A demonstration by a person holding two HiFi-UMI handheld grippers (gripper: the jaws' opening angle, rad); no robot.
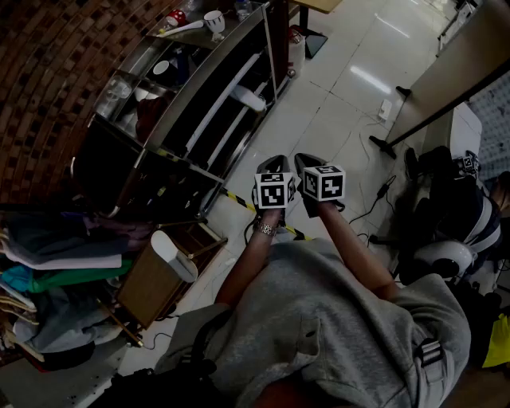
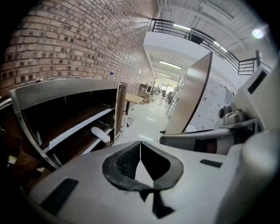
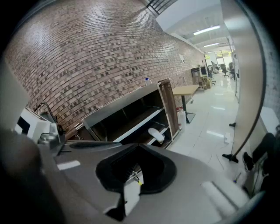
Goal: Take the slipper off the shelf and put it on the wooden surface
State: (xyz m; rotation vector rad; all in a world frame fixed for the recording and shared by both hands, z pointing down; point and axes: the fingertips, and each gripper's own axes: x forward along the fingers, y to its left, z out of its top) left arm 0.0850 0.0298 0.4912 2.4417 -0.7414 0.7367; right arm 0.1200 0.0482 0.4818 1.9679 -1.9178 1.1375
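A white slipper (image 1: 249, 97) lies on the lower shelf of the dark metal rack (image 1: 209, 73). It also shows in the left gripper view as the slipper (image 2: 100, 134) and in the right gripper view as the slipper (image 3: 156, 134). I hold both grippers side by side over the tiled floor, well short of the rack. The left gripper (image 1: 273, 163) is shut with nothing in it; its fingertips (image 2: 137, 148) meet. The right gripper (image 1: 309, 163) is shut and empty too. A wooden box (image 1: 151, 283) stands at the lower left, with another white slipper-like thing (image 1: 174, 256) on its edge.
Cups (image 1: 213, 20) and small items stand on top of the rack. Folded clothes (image 1: 56, 271) are piled at the left. Black-and-yellow tape (image 1: 239, 203) crosses the floor. Cables and dark equipment (image 1: 446, 239) sit at the right. A desk (image 3: 188, 90) stands past the rack.
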